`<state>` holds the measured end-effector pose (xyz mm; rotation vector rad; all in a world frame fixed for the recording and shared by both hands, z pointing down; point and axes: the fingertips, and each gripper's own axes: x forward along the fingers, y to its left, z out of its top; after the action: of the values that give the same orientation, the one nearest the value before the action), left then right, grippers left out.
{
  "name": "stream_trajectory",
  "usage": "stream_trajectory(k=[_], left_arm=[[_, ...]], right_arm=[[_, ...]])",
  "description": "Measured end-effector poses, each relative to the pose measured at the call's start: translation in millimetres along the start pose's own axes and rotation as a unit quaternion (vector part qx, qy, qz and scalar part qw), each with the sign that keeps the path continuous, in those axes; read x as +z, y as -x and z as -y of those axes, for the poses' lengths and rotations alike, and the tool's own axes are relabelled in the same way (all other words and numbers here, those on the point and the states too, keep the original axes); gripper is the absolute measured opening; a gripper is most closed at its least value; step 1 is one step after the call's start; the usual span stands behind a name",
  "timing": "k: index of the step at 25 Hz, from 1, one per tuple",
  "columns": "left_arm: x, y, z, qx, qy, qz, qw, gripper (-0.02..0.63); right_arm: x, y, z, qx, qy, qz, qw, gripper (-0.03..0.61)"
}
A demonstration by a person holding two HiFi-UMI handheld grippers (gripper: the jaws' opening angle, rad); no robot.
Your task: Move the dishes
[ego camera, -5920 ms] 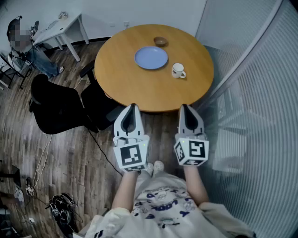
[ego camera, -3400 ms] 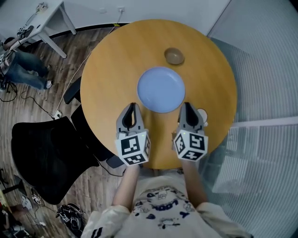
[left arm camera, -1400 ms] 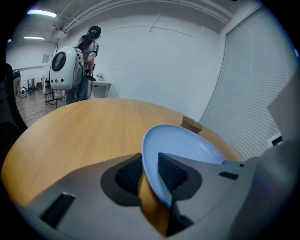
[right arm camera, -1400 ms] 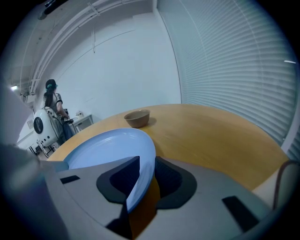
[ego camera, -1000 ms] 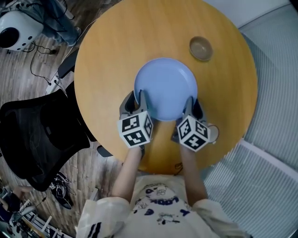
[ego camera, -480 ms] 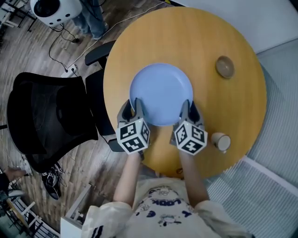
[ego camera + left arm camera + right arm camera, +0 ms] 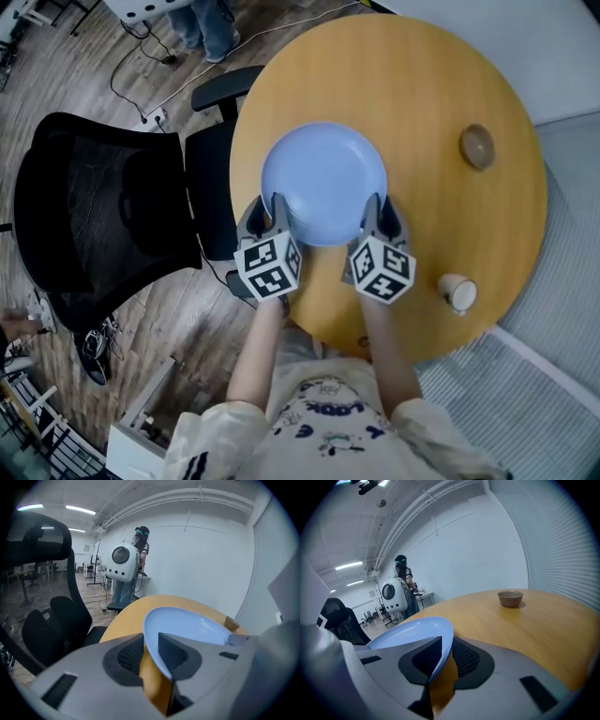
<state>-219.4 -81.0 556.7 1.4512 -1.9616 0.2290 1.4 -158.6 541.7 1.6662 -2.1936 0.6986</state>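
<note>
The head view looks steeply down on the table (image 7: 441,84). Both gripper views skim it closely, sharing the plate (image 7: 323,178).

My left gripper (image 7: 269,204) and right gripper (image 7: 382,204) sit level, side by side at mid-frame, jaws pointing up the picture. Each is clamped on the near rim of the blue plate (image 7: 323,178). My left forearm (image 7: 251,361) and right forearm (image 7: 386,356) reach up from lower centre.
</note>
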Motion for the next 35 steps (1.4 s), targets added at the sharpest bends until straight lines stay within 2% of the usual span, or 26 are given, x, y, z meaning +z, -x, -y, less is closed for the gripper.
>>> stream_trajectory(k=[6,11,17,20,26,31,35], left_arm=[[-7,-12,-2,-0.004,-0.011,-0.014,0.9998,0.092],[-8,-16,-2,-0.013,-0.014,-0.015,0.9997,0.092],[21,1,-9,0.002,-0.015,0.025,0.9996,0.092],[41,10,1,-0.007,-0.022,0.046,0.9987,0.092],[79,10,67,-0.076,-0.032,0.075,0.9938,0.092],[102,1,145,-0.141,-0.065,0.087,0.984,0.092],[122,-9,201,-0.178,-0.084,0.091,0.9761,0.092]], right_arm=[[-8,-13,2,0.001,0.023,-0.015,1.0,0.067],[-20,-21,4,-0.004,0.068,-0.047,0.997,0.069],[11,-8,9,-0.011,0.061,-0.004,0.998,0.069],[42,4,15,-0.016,0.048,0.028,0.998,0.069],[104,13,36,-0.031,0.028,0.088,0.995,0.069],[150,13,67,-0.059,0.015,0.126,0.99,0.069],[179,10,100,-0.082,-0.018,0.144,0.986,0.069]])
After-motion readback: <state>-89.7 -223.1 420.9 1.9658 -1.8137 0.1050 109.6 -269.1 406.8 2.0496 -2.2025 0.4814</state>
